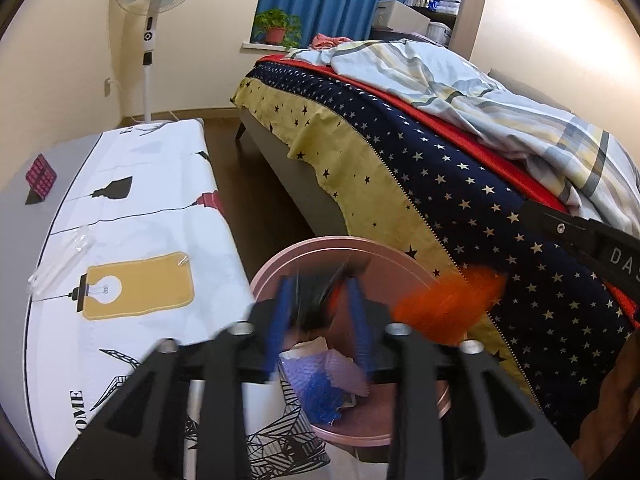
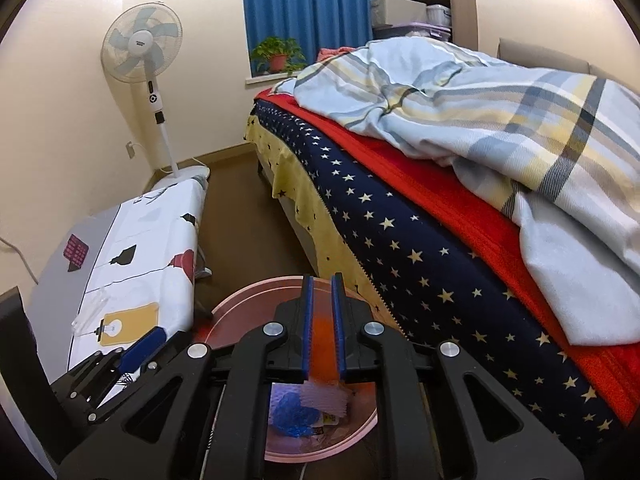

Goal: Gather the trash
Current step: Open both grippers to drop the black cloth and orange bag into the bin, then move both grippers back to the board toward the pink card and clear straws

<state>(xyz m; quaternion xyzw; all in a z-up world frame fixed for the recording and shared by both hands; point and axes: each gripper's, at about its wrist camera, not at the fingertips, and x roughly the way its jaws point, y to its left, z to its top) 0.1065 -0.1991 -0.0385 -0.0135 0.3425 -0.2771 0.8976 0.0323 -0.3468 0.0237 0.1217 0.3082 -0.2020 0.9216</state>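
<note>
A pink round bin (image 1: 400, 256) stands on the floor between the table and the bed; it also shows in the right wrist view (image 2: 248, 300). Inside lie crumpled blue plastic (image 1: 320, 396), lilac paper (image 1: 340, 372) and other scraps. My left gripper (image 1: 318, 288) hovers over the bin, open, with a blurred dark and red piece (image 1: 324, 296) between its blue pads; whether it touches them is unclear. A blurred orange piece (image 1: 444, 304) is in the air to its right. My right gripper (image 2: 321, 292) is over the bin, jaws narrowly apart, orange blur (image 2: 322, 340) between the pads.
A table with a white printed cloth (image 1: 132, 208) stands to the left, with a clear plastic wrapper (image 1: 60, 264) and a small red-pink box (image 1: 40, 176) on it. The bed with star-print cover (image 1: 460, 184) is on the right. A standing fan (image 1: 150, 40) is at the back.
</note>
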